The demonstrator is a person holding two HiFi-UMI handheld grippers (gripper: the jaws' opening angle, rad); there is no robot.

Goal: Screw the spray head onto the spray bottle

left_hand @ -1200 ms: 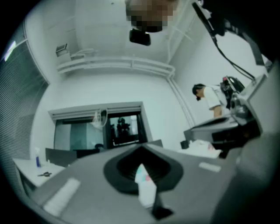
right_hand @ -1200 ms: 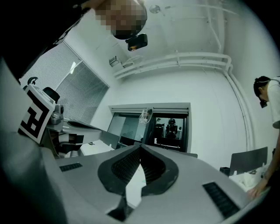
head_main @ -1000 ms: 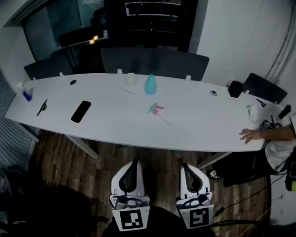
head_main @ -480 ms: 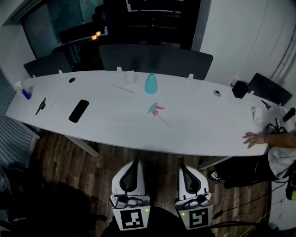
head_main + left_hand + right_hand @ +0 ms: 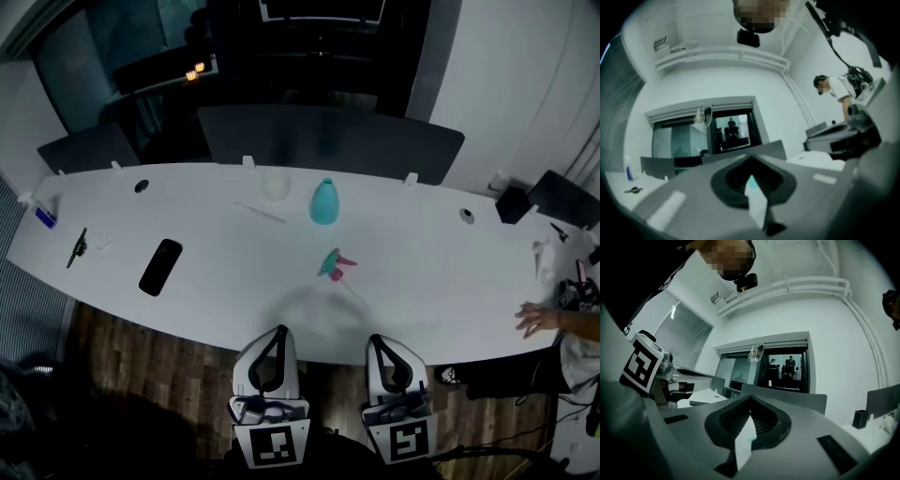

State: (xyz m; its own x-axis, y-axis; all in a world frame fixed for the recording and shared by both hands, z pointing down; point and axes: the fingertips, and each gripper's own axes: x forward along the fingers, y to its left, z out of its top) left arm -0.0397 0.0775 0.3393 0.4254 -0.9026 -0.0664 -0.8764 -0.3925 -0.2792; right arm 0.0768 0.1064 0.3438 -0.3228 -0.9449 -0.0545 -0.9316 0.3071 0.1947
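Note:
In the head view a teal spray bottle (image 5: 324, 202) stands upright without a head at the middle back of the long white table (image 5: 225, 300). The pink and teal spray head (image 5: 335, 265) lies on its side in front of it, its thin tube trailing toward the near right. My left gripper (image 5: 279, 331) and right gripper (image 5: 377, 340) hang side by side just off the table's near edge, both shut and empty, well short of either object. The left gripper view shows shut jaws (image 5: 752, 187), as does the right gripper view (image 5: 747, 427); only a teal sliver shows between them.
A black phone (image 5: 160, 266) lies at the left, a black pen-like tool (image 5: 77, 246) and a small bottle (image 5: 37, 214) further left. A white cup (image 5: 275, 184) stands next to the teal bottle. A person's hand (image 5: 539, 319) rests at the right edge. Dark chairs (image 5: 328, 136) line the far side.
The view has come closer to the table, so the bottle and spray head sit lower and further right in frame. Both grippers now reach the table's near edge, still shut.

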